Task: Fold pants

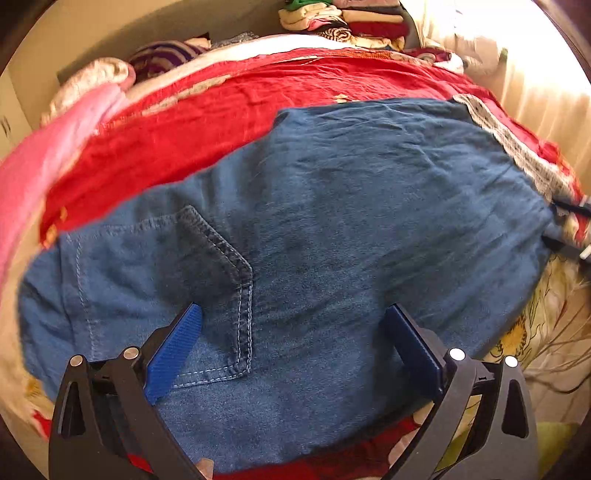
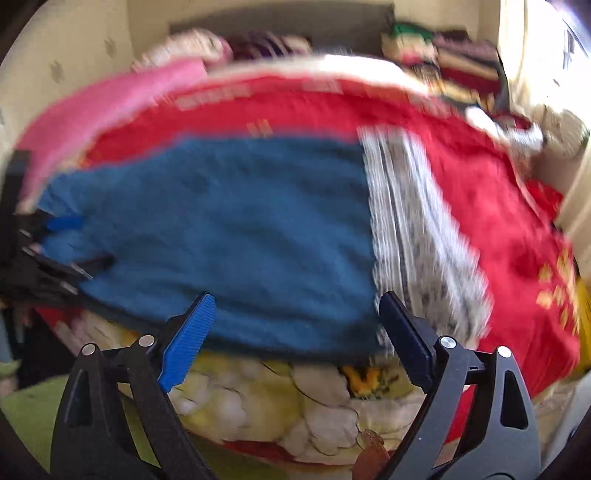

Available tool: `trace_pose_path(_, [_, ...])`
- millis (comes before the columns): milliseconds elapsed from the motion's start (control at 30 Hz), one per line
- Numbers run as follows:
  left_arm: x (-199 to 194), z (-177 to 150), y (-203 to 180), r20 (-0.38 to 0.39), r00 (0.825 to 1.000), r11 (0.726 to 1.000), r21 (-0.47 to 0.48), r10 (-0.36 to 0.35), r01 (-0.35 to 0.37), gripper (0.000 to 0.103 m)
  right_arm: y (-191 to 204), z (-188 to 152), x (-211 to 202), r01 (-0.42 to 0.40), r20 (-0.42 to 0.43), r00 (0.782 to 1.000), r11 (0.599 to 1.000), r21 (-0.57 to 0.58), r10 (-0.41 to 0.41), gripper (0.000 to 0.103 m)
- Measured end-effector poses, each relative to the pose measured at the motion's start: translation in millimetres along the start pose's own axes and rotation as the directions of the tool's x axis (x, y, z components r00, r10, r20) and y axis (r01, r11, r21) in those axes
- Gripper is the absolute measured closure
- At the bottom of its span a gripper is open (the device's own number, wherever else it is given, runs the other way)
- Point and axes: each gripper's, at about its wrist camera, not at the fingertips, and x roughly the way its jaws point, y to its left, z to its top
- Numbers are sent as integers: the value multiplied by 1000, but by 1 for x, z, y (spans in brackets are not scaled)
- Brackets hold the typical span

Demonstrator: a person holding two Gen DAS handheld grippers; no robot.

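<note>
Blue denim pants (image 1: 351, 206) lie spread flat on a red bedspread (image 1: 221, 110), with a back pocket (image 1: 207, 280) facing up and a grey-white patterned waistband (image 1: 517, 147) at the far right. My left gripper (image 1: 295, 310) is open just above the denim beside the pocket, and nothing sits between its blue pads. The right wrist view is blurred by motion. In it my right gripper (image 2: 297, 297) stands open over the near edge of the pants (image 2: 221, 221), close to the waistband (image 2: 417, 229). The left gripper (image 2: 74, 243) shows at that view's left edge.
A pink blanket (image 1: 44, 158) lies along the bed's left side. Stacked folded clothes (image 1: 351, 22) sit at the back by the wall. A floral sheet (image 2: 277, 398) hangs over the near edge of the bed. A bright curtain (image 1: 535, 92) is at the right.
</note>
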Motion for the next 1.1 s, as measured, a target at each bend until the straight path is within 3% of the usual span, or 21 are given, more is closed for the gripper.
trace_pose_path(133, [-5,2,-1,5,1000,1000,1,4,-4,4,1,-8,2,-10,27,1000,1000,-5,10,18])
trace_pose_path(233, [-21,9,-8,32,999,1000,12,-13,12,4,-13,-5,-15,-110,88,991,991,76,103,18])
trace_pose_path(300, [-36,19,-14,66,998,999,36,-9,6,4,-23,-2,-31,-129,139,984,985,114,113,18])
trace_pose_path(600, [-79,69,-46,145,987,994,95,-66,52,4,-61,-3,-84,-103,280,959,976,190,47,13])
trace_pose_path(967, [-93,123,-103,147,977,970,210,-154,121,4,-116,-9,-105,-52,335,941,955,294,-51,11])
trace_pose_path(1100, [-96,141,-126,189,973,960,269,-130,75,4,-127,-12,-112,-42,348,935,950,310,-73,10])
